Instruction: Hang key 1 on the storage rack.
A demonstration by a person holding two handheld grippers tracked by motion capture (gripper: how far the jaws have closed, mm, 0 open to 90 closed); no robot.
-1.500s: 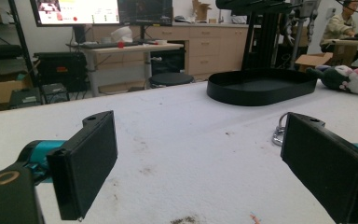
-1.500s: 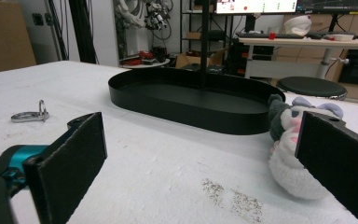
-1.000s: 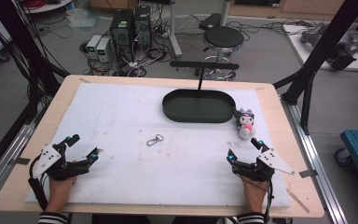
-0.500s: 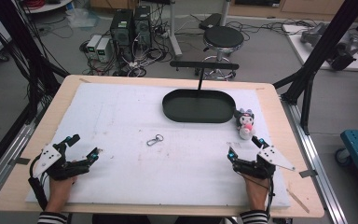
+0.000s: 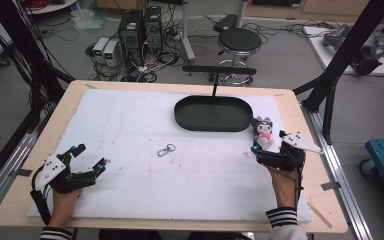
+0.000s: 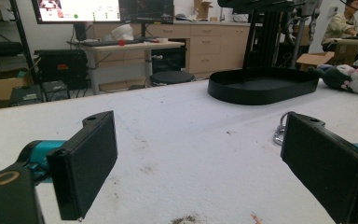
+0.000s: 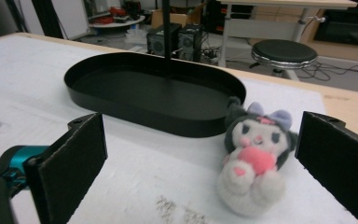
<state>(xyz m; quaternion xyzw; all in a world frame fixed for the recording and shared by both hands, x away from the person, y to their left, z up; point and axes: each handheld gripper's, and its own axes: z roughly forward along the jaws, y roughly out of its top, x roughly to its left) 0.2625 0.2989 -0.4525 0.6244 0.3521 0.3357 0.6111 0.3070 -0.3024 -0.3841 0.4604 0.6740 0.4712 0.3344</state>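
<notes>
**Both tongs wide apart, soft toy in front of the right one**

The right tongs (image 5: 268, 148) are held by the right hand (image 5: 283, 181) near the right edge of the table (image 5: 290, 107). Their jaws are spread wide apart and nothing is held between them. The toy (image 7: 254, 161) is seen just ahead of them, upright on the white mat (image 5: 130, 125), closer to one jaw than the other. It is not touched.

The left tongs (image 5: 87, 159) are held by the left hand (image 5: 66, 200) near the left front corner. Their jaws are also wide apart and empty.

A small metal clip (image 5: 166, 149) is seen on the mat between the two tongs, well apart from both. A black oval tray (image 5: 190, 121) is set behind the toy, just beside it. A thin black post (image 5: 214, 87) is seen rising at the tray's far side.
</notes>
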